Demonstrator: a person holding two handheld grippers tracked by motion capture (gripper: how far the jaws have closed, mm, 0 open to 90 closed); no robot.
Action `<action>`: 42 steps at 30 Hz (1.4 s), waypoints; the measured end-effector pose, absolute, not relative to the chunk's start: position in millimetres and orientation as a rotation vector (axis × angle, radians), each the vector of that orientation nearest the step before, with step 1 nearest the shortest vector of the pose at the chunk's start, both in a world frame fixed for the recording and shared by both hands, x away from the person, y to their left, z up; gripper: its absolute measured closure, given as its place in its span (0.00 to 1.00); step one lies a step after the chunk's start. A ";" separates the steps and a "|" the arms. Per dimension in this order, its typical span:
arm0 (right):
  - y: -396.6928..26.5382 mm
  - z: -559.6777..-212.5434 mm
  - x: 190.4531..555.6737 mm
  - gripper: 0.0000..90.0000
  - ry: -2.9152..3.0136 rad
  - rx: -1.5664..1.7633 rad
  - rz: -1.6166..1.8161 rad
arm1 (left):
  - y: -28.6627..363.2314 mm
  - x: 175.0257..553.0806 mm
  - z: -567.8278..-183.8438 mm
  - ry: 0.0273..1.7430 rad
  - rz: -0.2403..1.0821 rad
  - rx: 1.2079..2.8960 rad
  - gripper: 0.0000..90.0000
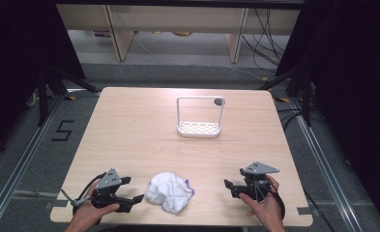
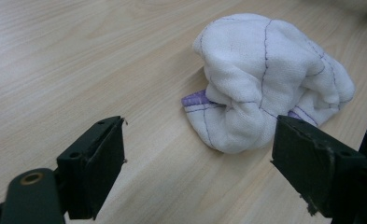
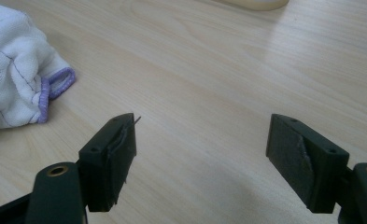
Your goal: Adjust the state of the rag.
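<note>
Lying crumpled near table (image 1: 129,125) front edge: one white cloth (image 1: 169,192), between left gripper (image 1: 132,189) and right gripper (image 1: 229,185), both spread wide, empty. High view adds one white rack (image 1: 200,117) far off; right gripper view shows cloth's purple loop (image 3: 59,82).

Cloths: one, a crumpled white cloth (image 1: 169,192) with purple stitching, at 6 o'clock on the table (image 1: 129,130).
Racks: one white rack (image 1: 199,117), up at 12 o'clock.
Grippers: two, left gripper (image 1: 135,190) at 7 o'clock, right gripper (image 1: 228,185) at 5 o'clock.
Tables: one.
</note>
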State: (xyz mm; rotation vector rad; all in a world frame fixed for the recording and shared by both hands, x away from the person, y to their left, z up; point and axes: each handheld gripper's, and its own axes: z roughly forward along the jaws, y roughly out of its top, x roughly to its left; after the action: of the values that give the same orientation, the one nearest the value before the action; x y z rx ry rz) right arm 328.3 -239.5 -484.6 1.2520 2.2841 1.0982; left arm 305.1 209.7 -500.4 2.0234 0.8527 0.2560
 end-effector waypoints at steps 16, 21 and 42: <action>-229.7 -485.8 325.8 0.29 2.338 1.183 1.090 | 194.5 301.4 -502.5 0.821 0.256 2.026 0.29; -230.0 -485.5 325.7 0.29 2.340 1.198 1.089 | 194.5 303.3 -501.6 0.811 0.256 2.032 0.40; -190.3 -479.1 321.5 0.43 2.456 1.027 1.259 | 170.6 309.2 -494.7 0.701 0.274 2.027 0.91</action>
State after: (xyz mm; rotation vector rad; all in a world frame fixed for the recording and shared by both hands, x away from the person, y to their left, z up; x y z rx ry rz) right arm 321.5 -190.3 -479.1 1.0266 2.4559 1.2593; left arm 309.2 170.6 -494.7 2.0268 0.7014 0.2742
